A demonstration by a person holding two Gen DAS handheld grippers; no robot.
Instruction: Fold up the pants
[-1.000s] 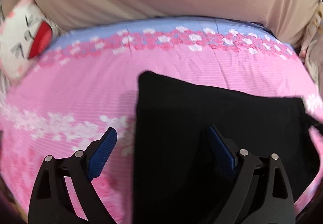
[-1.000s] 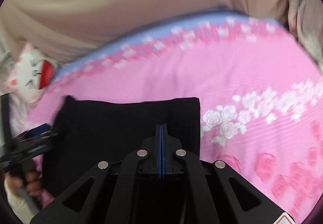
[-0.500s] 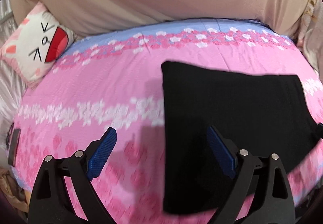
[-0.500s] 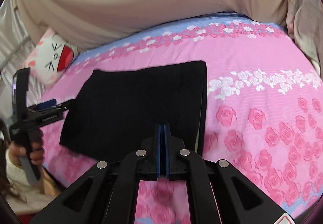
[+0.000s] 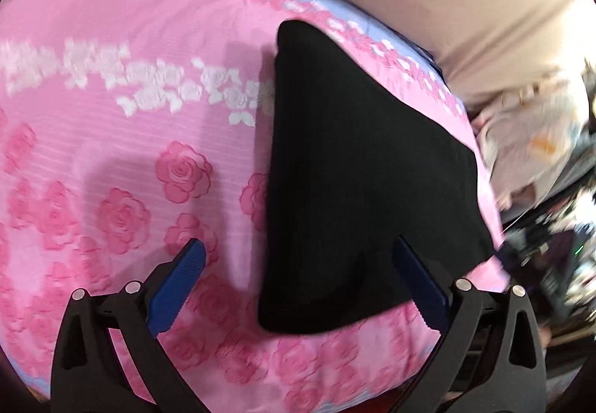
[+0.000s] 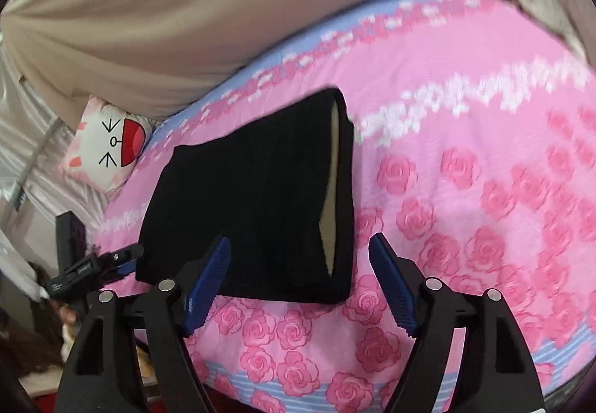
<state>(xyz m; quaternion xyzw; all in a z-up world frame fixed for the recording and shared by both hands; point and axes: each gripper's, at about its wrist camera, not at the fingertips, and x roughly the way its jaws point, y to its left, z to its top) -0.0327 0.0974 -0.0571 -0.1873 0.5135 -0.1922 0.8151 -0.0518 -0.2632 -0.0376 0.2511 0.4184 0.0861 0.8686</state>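
Note:
The black pants (image 5: 365, 171) lie folded into a flat block on the pink rose-print bed cover (image 5: 111, 137). In the right wrist view the pants (image 6: 253, 197) show a tan inner lining along their right folded edge. My left gripper (image 5: 298, 264) is open and empty, held above the near edge of the pants. My right gripper (image 6: 300, 256) is open and empty, above the near right corner of the pants. The left gripper also shows in the right wrist view (image 6: 123, 260), just off the left edge of the pants.
A beige curtain (image 6: 223, 3) hangs behind the bed. A white cartoon pillow (image 6: 108, 145) lies at the bed's far left corner. The front edge of the bed (image 6: 335, 390) is near. Clutter (image 5: 551, 226) stands to the right of the bed.
My right gripper has opened; it was shut before. Both grippers have drawn back from the pants toward the near edge of the bed, and the left view has swung right.

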